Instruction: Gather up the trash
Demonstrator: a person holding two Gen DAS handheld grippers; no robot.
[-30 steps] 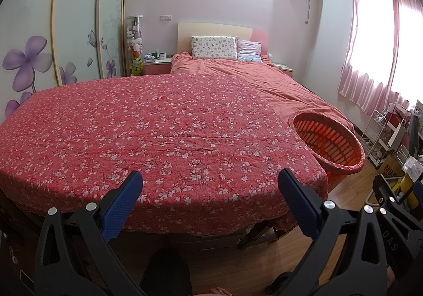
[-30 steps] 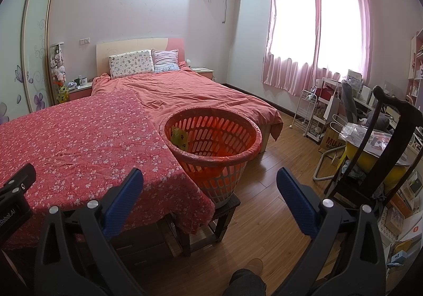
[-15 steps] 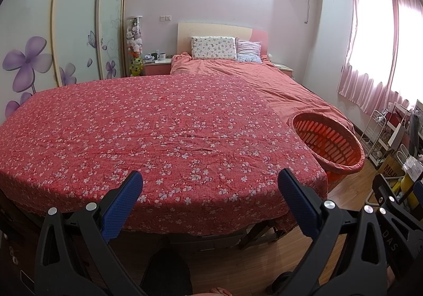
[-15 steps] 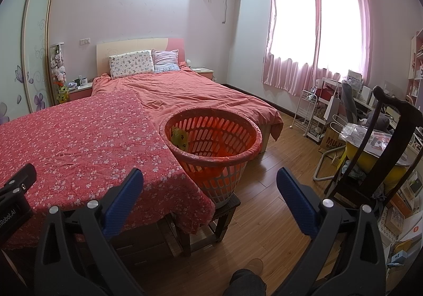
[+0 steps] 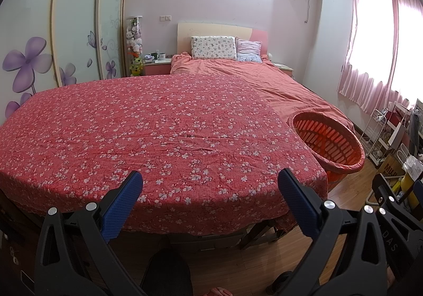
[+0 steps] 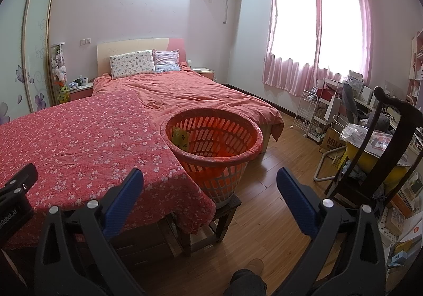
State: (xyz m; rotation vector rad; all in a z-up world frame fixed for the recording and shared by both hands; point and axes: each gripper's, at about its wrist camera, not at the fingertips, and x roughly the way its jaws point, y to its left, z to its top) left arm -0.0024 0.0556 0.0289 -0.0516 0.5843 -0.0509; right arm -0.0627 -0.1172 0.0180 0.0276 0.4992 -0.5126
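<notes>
The orange basket [image 6: 214, 137] stands on a small dark wooden stool [image 6: 211, 219] at the right-hand corner of the flowered red cloth [image 5: 158, 137], its rim just beside the cloth's edge. Inside it, against the near-left wall, lies a yellow-green piece of trash [image 6: 180, 138] — what it is cannot be made out.

The right gripper [image 6: 210, 191] hangs in front of the basket with its blue-padded jaws spread wide and nothing between them. The left gripper [image 5: 210, 194] is likewise wide apart and empty, held at the near edge of the cloth.

Beyond the cloth lies a bed [image 6: 198, 92] with a salmon cover and two pillows [image 5: 214, 47]. Pink curtains [image 6: 317, 31] cover the window, and a dark wooden chair [image 6: 383, 150] stands at the right — wood floor [image 6: 264, 216] beneath.
</notes>
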